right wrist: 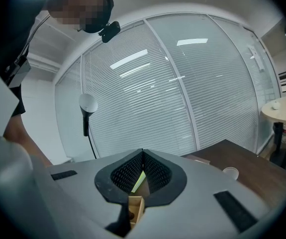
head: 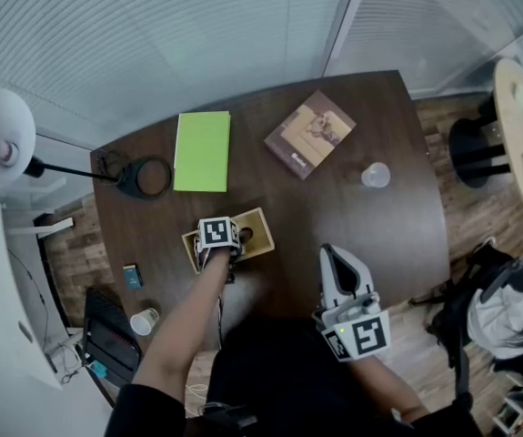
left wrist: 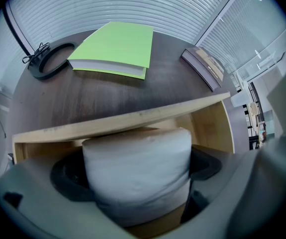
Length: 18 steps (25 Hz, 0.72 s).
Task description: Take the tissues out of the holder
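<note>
Clamping the tissues mid-stack in the holder: left hand-held gripper. Wad likely soft, light, tearable. Right hand-held gripper, at four o'clock, closed, empty.

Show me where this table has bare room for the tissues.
Barest: the right side of the dark table, between the light wooden holder and the clear cup. Crowded: far left, around the green book and black ring-shaped lamp base.
</note>
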Motion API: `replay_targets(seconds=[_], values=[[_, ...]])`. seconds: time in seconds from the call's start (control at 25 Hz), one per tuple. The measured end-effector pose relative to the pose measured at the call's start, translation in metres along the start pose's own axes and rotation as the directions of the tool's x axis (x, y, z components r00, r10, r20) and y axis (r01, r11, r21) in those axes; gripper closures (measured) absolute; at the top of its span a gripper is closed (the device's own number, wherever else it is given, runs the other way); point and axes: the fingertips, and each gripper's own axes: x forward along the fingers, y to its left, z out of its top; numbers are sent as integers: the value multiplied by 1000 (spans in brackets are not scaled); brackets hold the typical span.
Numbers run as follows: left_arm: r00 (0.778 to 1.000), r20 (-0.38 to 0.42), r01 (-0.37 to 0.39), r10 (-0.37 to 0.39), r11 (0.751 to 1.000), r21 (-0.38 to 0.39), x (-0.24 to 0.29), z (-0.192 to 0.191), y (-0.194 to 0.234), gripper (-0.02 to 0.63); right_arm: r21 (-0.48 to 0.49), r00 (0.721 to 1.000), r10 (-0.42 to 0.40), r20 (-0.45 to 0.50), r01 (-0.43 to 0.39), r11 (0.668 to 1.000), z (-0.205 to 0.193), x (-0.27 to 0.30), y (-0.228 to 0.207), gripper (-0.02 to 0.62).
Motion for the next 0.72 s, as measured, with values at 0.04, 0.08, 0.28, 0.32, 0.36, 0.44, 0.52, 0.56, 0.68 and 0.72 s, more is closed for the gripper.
replay_targets(seconds=[0.04, 0.08, 0.28, 0.32, 0.36, 0.44, 0.52, 0.56, 0.68, 0.72], values=[[1000, 1, 1, -1, 1000, 1, 0, 1, 0, 75, 2, 1000, -7, -1, 7, 1000, -1, -1, -1, 584], [1000, 1, 1, -1, 1000, 2, 0, 1, 0, 75, 1, 1000, -11, -2, 11, 1000, -2, -3, -2, 584], [999, -33, 11, -11, 1000, -8, -3, -5, -2, 75, -17, 1000, -12, -2, 12, 1000, 0, -9, 3, 584], [999, -30, 11, -11, 1000, -7, -2, -5, -2, 75, -18, 1000, -12, 4, 12, 1000, 2, -11, 4, 584], [1000, -26, 14, -14, 1000, -8, -3, -4, -2, 75, -20, 1000, -12, 11, 13, 1000, 4, -12, 5, 584], [1000, -17, 24, -24, 1000, -9, -4, -3, -1, 75, -25, 1000, -12, 21, 12, 1000, 8, -17, 7, 584], [999, -7, 32, -32, 999, -22, -5, -2, 1, 77, -31, 1000, -13, 25, 13, 999, 11, -22, 7, 584], [999, 2, 36, -36, 999, -31, -6, 0, 1, 78, -32, 1000, -15, 27, 16, 999, 12, -25, 6, 584], [998, 28, 52, -51, 998, -38, -8, 4, 2, 84, -37, 999, -24, 36, 25, 999, 14, -35, 5, 584], [998, 31, 49, -48, 998, -30, -10, 3, 2, 87, -40, 999, -26, 39, 28, 999, 15, -38, 5, 584]])
